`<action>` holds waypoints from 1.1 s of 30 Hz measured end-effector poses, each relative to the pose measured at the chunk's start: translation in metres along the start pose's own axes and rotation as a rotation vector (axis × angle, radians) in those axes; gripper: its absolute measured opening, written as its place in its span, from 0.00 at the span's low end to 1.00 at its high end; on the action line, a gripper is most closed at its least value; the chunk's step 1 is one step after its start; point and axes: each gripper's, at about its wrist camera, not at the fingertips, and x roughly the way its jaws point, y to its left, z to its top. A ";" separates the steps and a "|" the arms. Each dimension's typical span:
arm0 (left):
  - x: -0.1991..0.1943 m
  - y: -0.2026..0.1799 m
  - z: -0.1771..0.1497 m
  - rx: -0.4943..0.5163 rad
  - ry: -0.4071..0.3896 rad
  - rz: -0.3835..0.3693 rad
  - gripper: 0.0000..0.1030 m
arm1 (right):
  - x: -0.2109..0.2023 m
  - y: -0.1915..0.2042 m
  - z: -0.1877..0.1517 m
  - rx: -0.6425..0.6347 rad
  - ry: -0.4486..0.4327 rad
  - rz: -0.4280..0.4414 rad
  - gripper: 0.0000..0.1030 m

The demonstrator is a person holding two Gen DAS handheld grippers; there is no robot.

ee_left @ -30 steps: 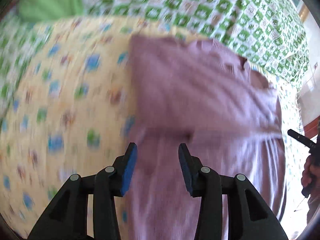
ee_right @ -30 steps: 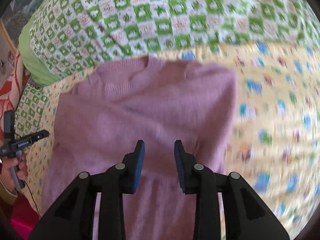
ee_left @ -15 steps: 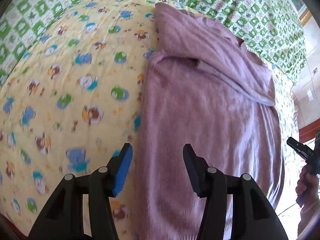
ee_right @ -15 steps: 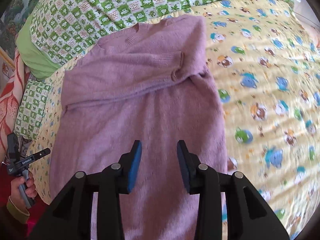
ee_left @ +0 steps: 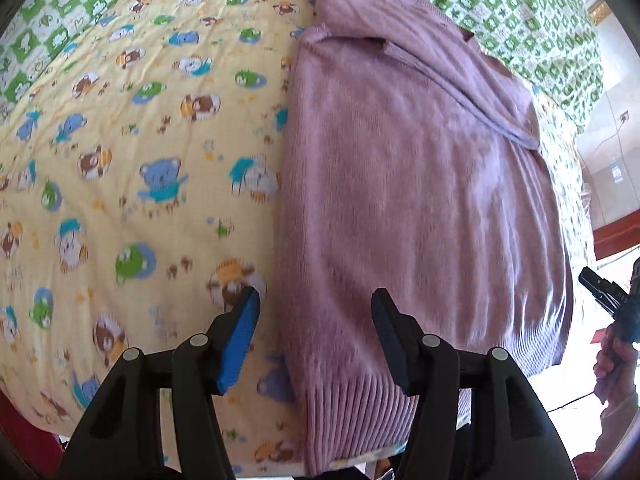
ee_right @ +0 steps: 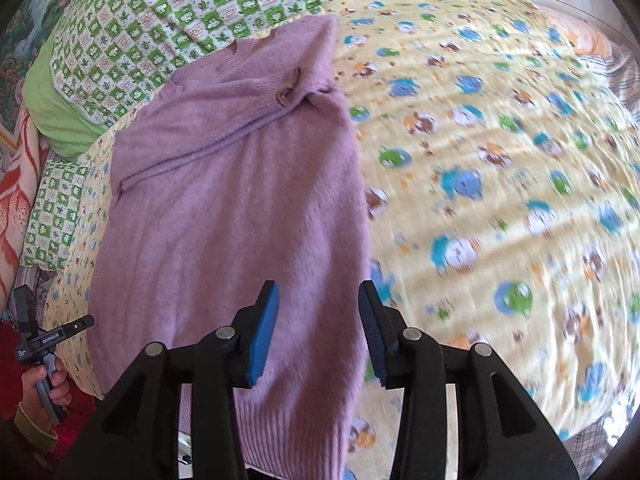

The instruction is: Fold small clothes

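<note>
A purple knit sweater (ee_left: 416, 184) lies flat on the yellow cartoon-print sheet (ee_left: 132, 168), its sleeves folded across the chest and its ribbed hem at the near bed edge. My left gripper (ee_left: 316, 300) hovers over the sweater's lower left side edge. Its jaws are opening, with nothing pressed between them. In the right wrist view the sweater (ee_right: 224, 220) fills the left half. My right gripper (ee_right: 319, 290) hangs over its lower right side edge, jaws also opening and gripping nothing.
A green checked blanket (ee_right: 192, 4) and a plain green pillow (ee_right: 52, 108) lie beyond the sweater's collar. The sheet (ee_right: 500, 152) stretches wide to the right. The bed's near edge runs just under the hem. A person's hand (ee_right: 40, 388) holds the other gripper at the far left.
Both grippers have drawn back from the sweater's chest toward its hem, and both jaws have spread wider. The sweater has not moved.
</note>
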 end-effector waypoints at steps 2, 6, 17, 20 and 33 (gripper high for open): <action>-0.001 0.001 -0.008 0.001 0.011 -0.009 0.61 | -0.001 -0.005 -0.008 0.010 0.007 -0.006 0.42; -0.001 0.004 -0.021 0.008 0.029 -0.012 0.62 | -0.001 -0.013 -0.025 0.027 0.034 -0.017 0.43; -0.003 0.008 -0.050 0.016 0.053 -0.068 0.66 | -0.002 -0.016 -0.058 0.036 0.081 0.006 0.43; 0.000 0.004 -0.057 0.044 0.064 -0.060 0.69 | -0.002 -0.014 -0.065 0.032 0.086 0.012 0.43; 0.009 -0.014 -0.065 0.127 0.041 -0.057 0.53 | 0.002 -0.009 -0.080 0.037 0.113 0.075 0.44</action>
